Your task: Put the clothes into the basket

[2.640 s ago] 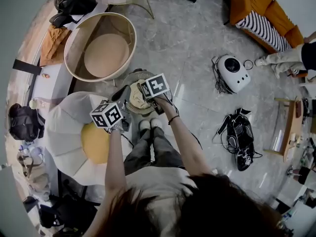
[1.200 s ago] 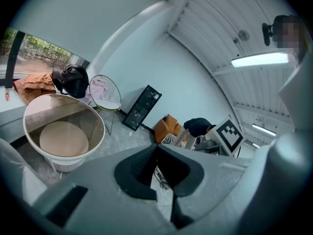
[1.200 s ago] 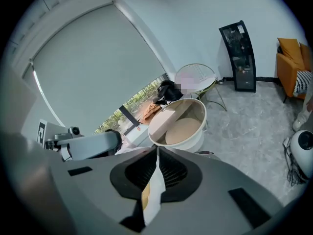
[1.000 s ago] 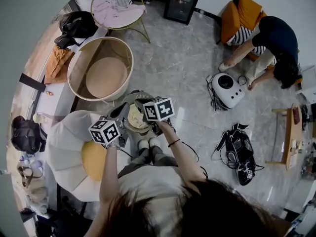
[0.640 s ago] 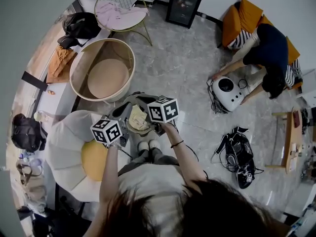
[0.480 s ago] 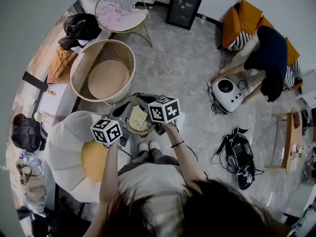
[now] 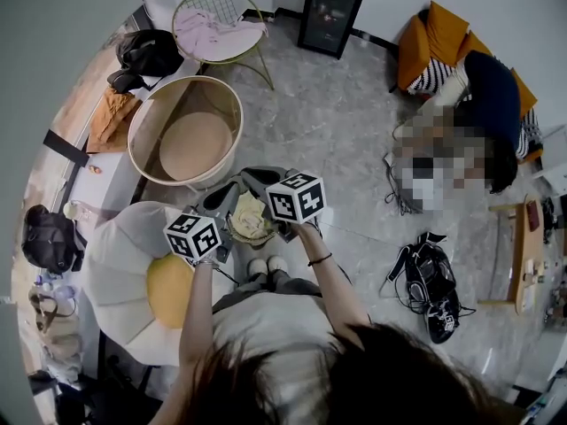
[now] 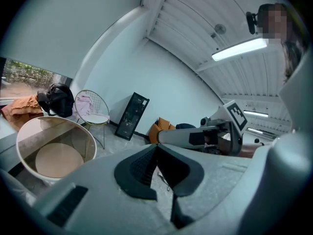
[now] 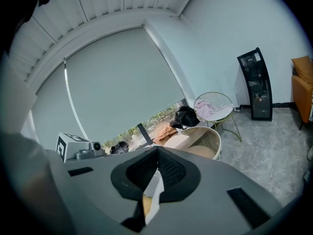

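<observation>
1. Right claw (image 9: 156,153): jaws shut tight on a cream-and-yellow cloth (image 9: 152,190), pinched at 1 edge. The rest hangs below the tips.
2. Left claw (image 8: 156,148): jaws together, no fabric visible between them, floor shows behind the tips. Reads as empty.
3. Head view: the 2 claws angle in toward each other in front of the person. The cloth hangs between them over a small woven round thing (image 7: 257,237) by the feet.
4. Basket (image 7: 155,109): big round beige tub on the floor, bare inside. It sits ahead and to the person's left of the claws, well apart from the cloth.
5. Key relation: the basket is on the left side, so the left claw is nearer, but the right claw has the cloth. My read: the right hand must carry it across past the left claw, then let go over the rim. The cloth's long axis hangs vertical, so it should drop in clean.
6. More to fetch beyond the basket: pink cloth (image 7: 213,29) on a wire chair (image 7: 217,3), orange cloth (image 7: 111,118) near the window.
</observation>
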A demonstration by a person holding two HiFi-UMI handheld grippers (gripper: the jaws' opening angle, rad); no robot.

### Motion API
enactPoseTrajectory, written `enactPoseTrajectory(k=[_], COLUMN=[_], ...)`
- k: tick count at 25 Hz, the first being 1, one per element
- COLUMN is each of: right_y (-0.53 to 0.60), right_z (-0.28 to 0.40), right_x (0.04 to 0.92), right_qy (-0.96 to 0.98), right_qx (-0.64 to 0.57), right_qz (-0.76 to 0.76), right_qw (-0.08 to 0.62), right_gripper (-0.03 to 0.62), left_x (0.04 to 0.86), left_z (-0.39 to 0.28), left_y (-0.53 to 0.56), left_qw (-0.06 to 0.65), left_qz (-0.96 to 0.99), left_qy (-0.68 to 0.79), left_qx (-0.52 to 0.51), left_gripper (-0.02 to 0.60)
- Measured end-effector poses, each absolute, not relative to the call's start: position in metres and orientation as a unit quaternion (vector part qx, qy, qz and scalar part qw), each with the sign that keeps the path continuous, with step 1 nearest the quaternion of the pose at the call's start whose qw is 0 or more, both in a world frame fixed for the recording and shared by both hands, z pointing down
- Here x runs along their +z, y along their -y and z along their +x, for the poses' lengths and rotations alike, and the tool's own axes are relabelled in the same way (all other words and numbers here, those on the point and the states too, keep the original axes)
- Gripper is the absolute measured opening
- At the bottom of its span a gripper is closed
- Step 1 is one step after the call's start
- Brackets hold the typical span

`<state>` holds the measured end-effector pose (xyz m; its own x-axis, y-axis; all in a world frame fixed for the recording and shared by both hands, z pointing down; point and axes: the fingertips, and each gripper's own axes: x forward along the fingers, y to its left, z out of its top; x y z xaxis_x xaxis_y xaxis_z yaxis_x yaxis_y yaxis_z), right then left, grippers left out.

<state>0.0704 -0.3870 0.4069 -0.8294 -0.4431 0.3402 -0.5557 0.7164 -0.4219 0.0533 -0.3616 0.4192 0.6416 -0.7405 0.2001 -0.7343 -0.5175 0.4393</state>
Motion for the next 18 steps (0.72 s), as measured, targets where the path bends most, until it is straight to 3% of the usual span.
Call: enactPoseTrajectory(k=[18], right_y=[0.380], right_z=[0.078], right_x=[0.389], right_qy=[0.939], right_qx=[0.218], right_qz=[0.253], right_qw=[0.083], right_gripper=[0.008], left_x=[0.409], left_z=[0.060], left_y=[0.358], left_qw=[0.224], left_qz=[0.878], left_qy=[0.423], left_qx=[-0.004], left_gripper=[0.011])
